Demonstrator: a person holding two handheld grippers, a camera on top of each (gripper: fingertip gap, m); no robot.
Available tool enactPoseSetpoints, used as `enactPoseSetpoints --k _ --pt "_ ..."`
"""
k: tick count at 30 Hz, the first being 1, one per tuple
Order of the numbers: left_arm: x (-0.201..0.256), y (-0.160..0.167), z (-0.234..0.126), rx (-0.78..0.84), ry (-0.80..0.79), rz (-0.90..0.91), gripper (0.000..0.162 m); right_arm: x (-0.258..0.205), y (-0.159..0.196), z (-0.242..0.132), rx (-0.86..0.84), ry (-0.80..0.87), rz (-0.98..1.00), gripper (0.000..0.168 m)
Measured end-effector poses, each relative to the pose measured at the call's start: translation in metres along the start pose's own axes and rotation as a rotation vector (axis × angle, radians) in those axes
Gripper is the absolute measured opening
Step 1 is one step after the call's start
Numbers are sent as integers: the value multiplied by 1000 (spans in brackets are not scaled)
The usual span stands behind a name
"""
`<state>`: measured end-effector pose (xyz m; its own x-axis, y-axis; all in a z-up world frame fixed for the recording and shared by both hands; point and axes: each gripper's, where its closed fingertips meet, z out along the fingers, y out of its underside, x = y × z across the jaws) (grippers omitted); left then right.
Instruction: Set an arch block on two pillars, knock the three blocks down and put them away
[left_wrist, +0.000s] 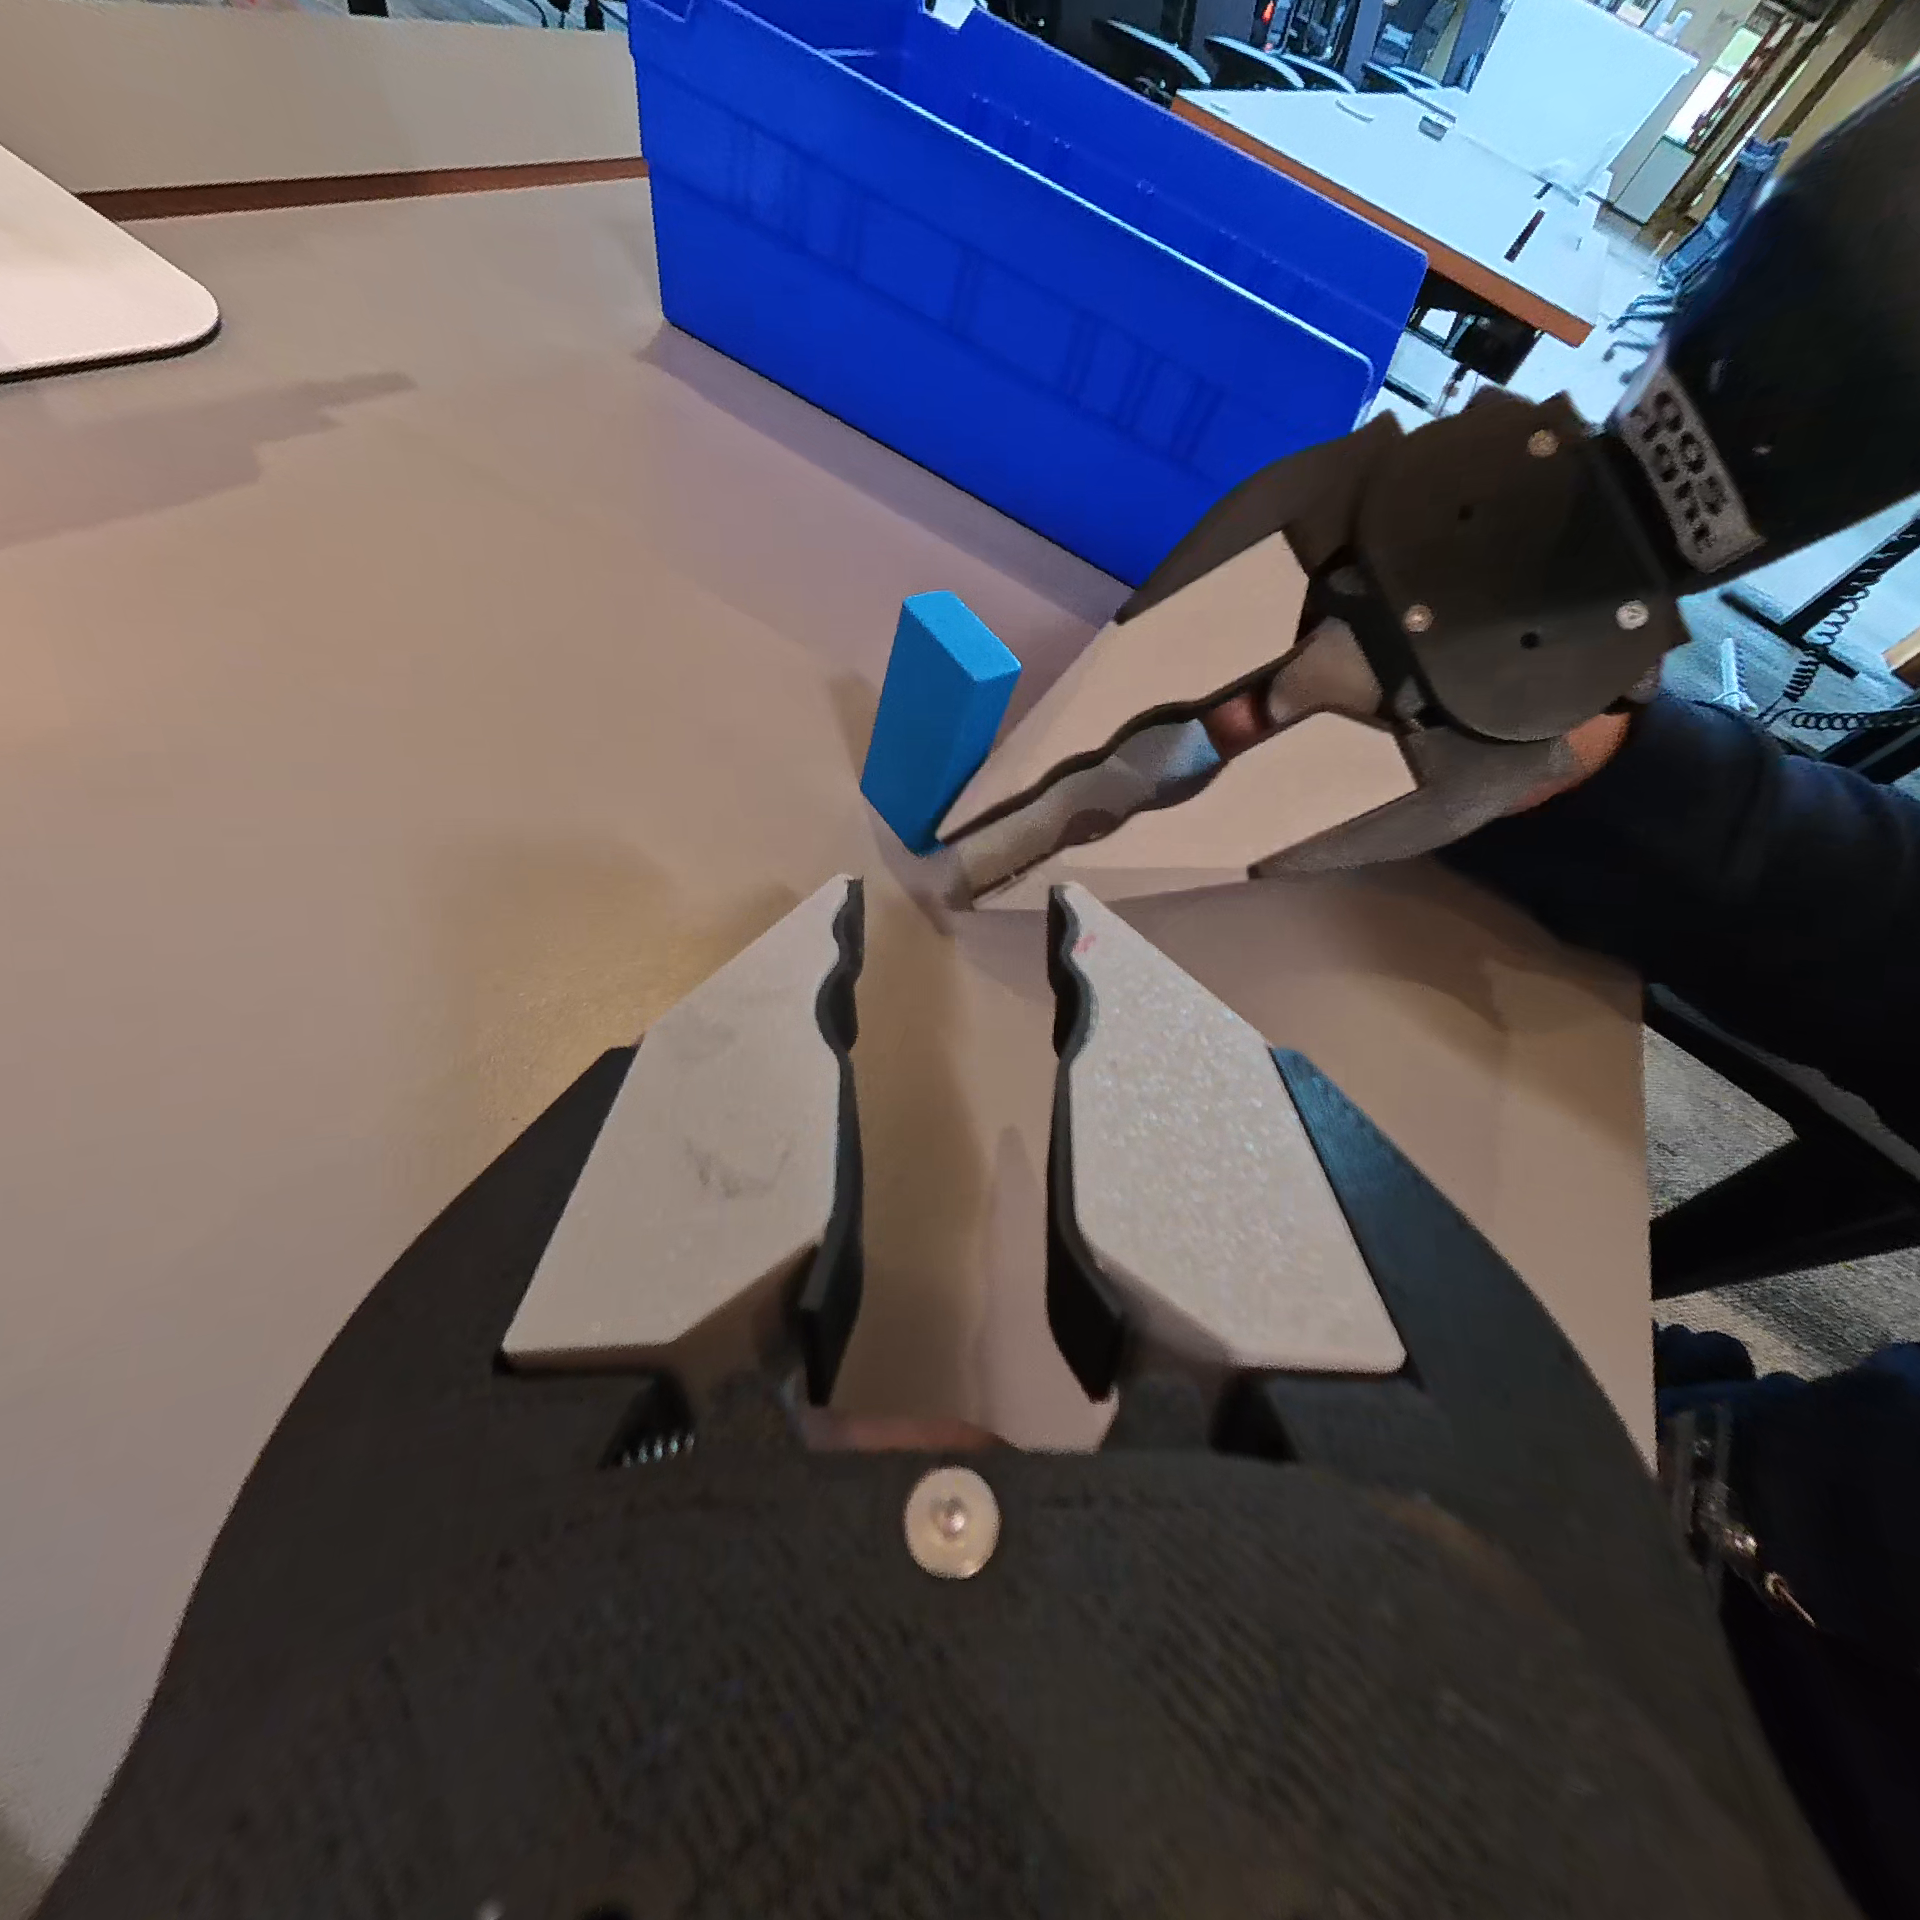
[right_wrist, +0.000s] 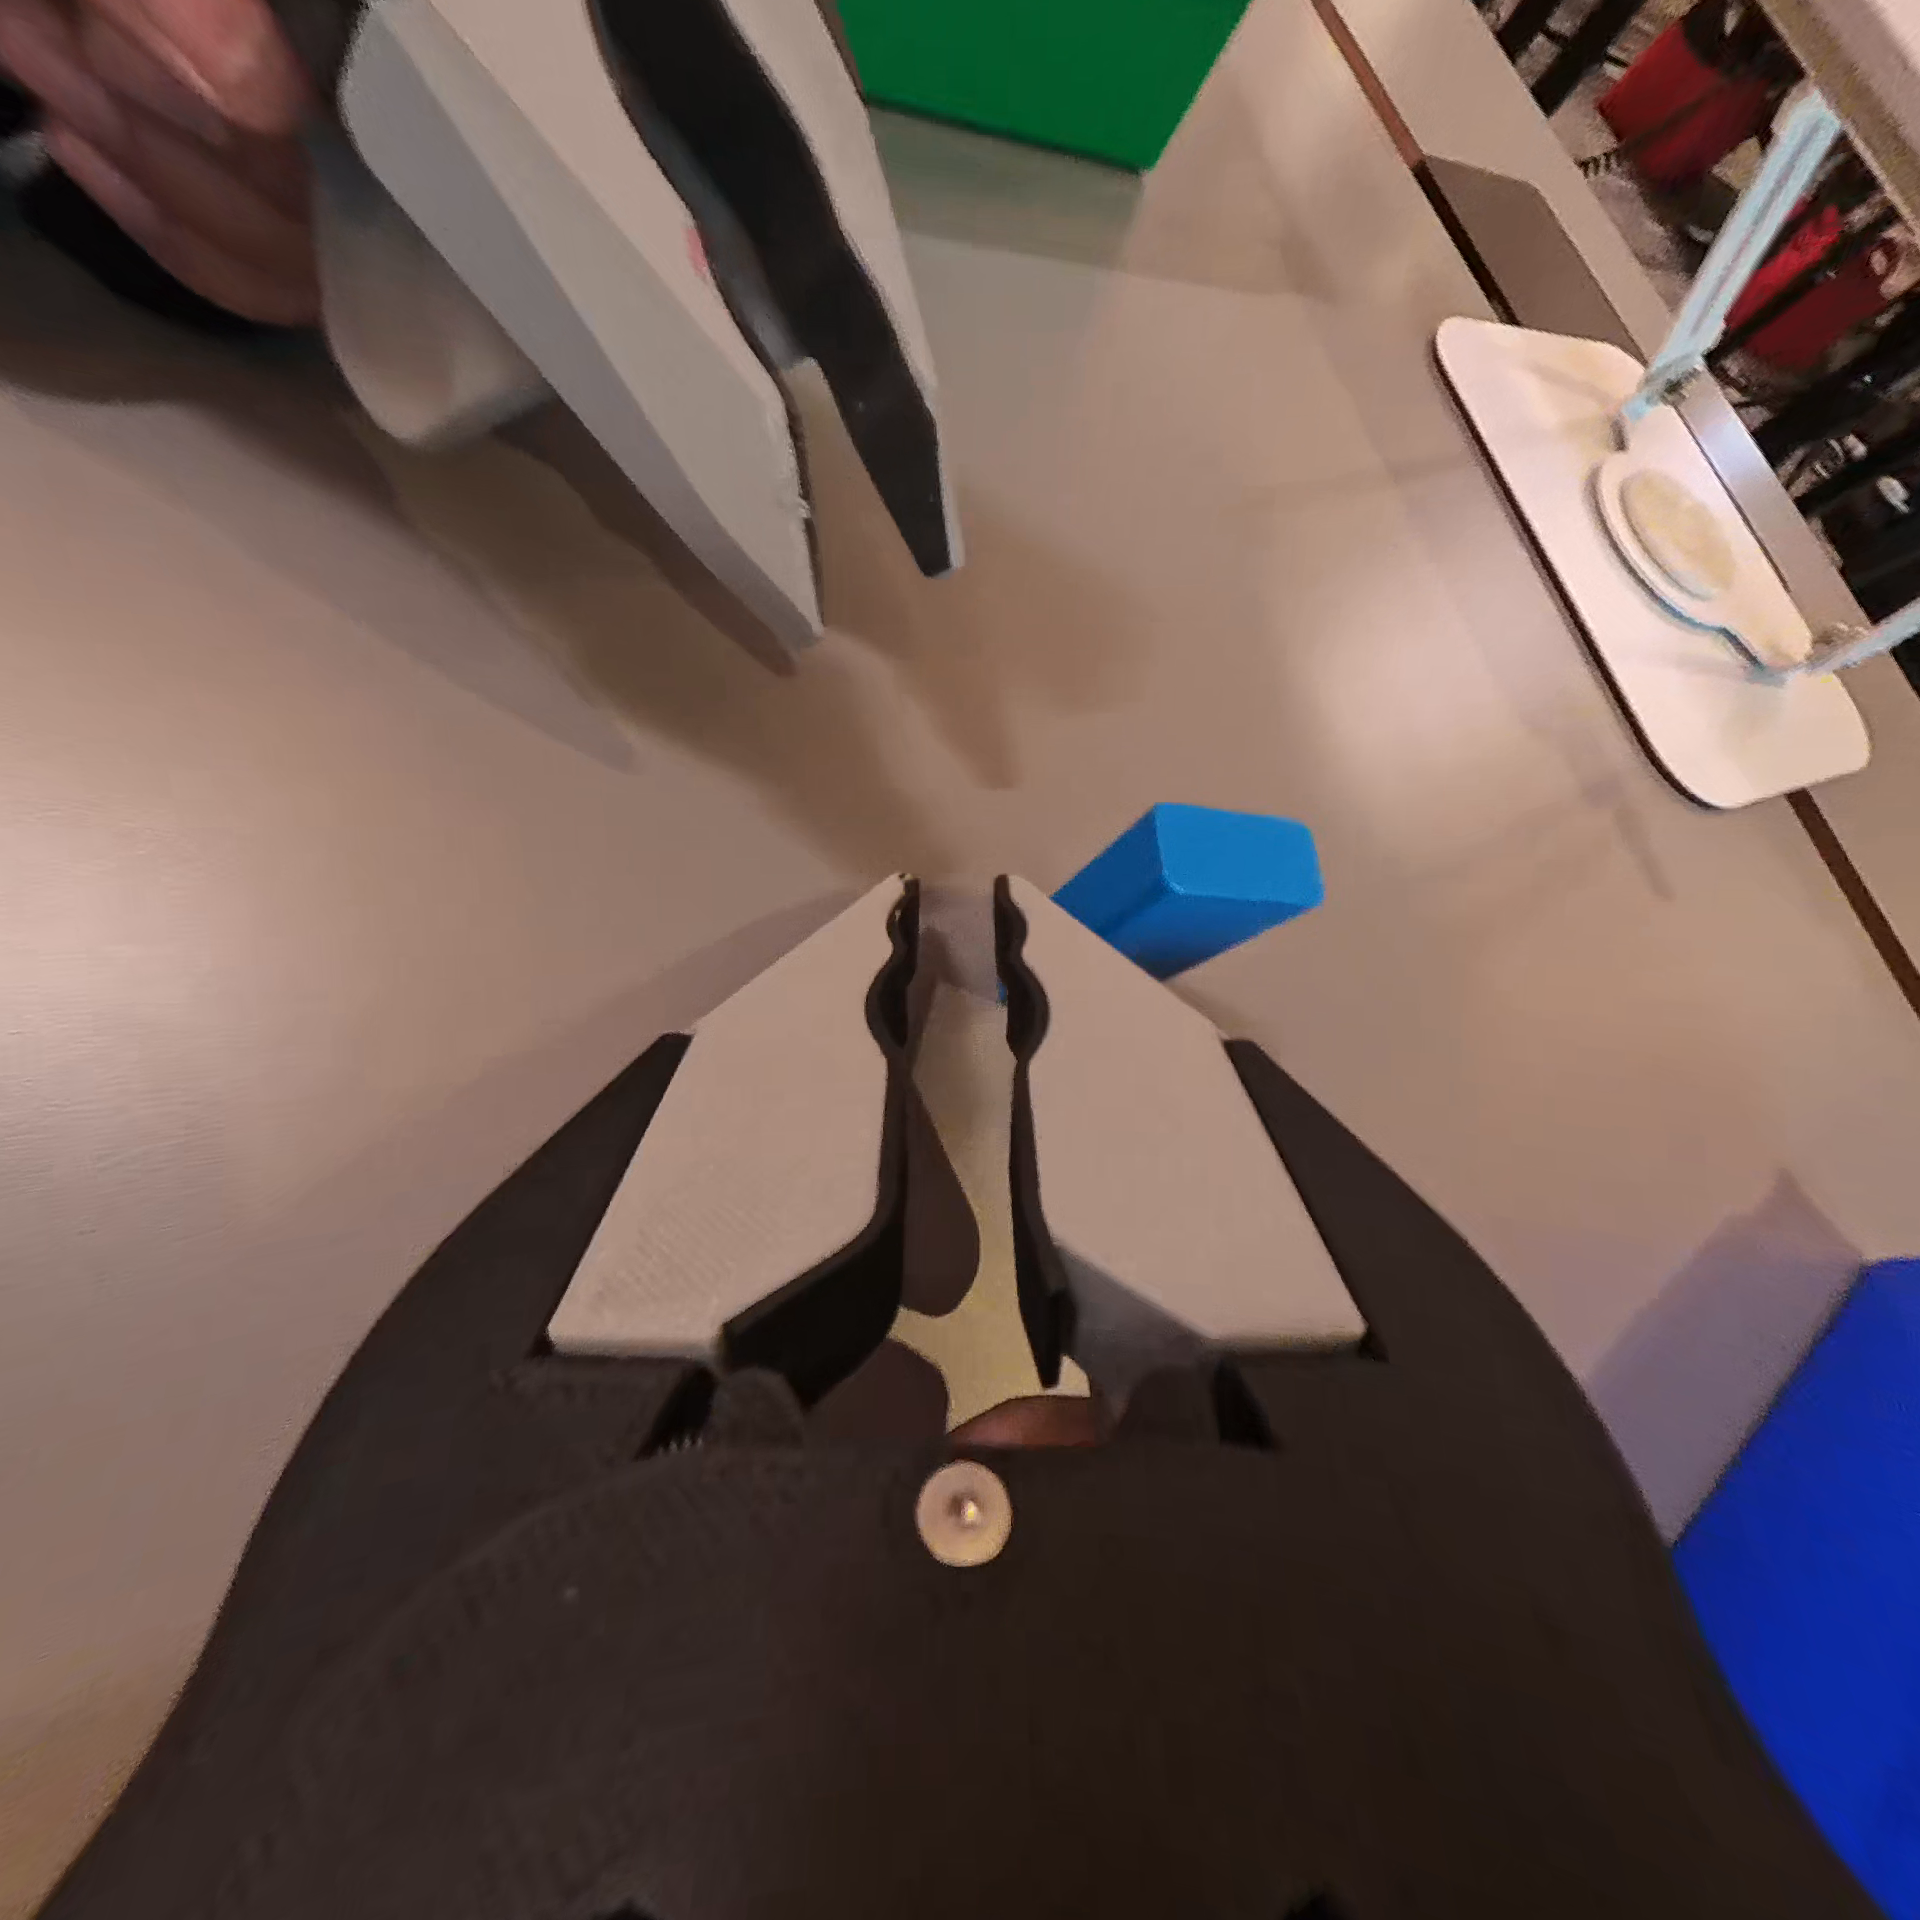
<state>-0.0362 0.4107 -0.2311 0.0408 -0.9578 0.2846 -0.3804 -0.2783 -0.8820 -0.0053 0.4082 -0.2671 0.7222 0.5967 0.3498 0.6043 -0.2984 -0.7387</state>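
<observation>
One light blue rectangular block (left_wrist: 938, 717) stands on end on the tan table; it also shows in the right wrist view (right_wrist: 1195, 883). No other block is in view. My right gripper (right_wrist: 956, 891) points down at the table, jaws a narrow gap apart and empty, with its right finger against the foot of the block. In the left wrist view the right gripper (left_wrist: 958, 878) comes in from the right, tips at the block's base. My left gripper (left_wrist: 956, 902) is open and empty, just short of the right gripper's tips and the block. The left gripper (right_wrist: 878, 597) also shows in the right wrist view.
A large blue bin (left_wrist: 987, 270) stands behind the block; its corner shows in the right wrist view (right_wrist: 1829, 1558). A white flat stand base (left_wrist: 94, 291) lies at the left, also seen in the right wrist view (right_wrist: 1683, 623). A green box (right_wrist: 1018, 73) sits farther off. The table edge runs at the right.
</observation>
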Motion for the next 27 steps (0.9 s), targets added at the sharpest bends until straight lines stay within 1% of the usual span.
enactPoseSetpoints --k 5,8,15,21,23,25,26,27 --pt "0 0 0 -3 4 -4 33 10 11 -9 -12 4 33 12" --pt "0 1 0 -6 7 -7 33 12 15 -12 -13 -4 41 16" --pt "3 4 2 -25 16 3 35 -4 -5 -19 96 -88 35 20" --pt "13 6 2 -36 17 95 41 -24 -36 -32 274 -159 -22 21" --pt "25 9 0 -37 49 133 45 -26 -41 -36 307 -173 -10 21" --pt "49 10 -9 -2 141 114 49 -26 -44 -38 329 -183 7 21" --pt "57 10 -16 14 164 96 49 -25 -45 -39 335 -181 12 21" --pt "60 10 -26 21 145 82 49 -25 -45 -39 339 -177 13 21"
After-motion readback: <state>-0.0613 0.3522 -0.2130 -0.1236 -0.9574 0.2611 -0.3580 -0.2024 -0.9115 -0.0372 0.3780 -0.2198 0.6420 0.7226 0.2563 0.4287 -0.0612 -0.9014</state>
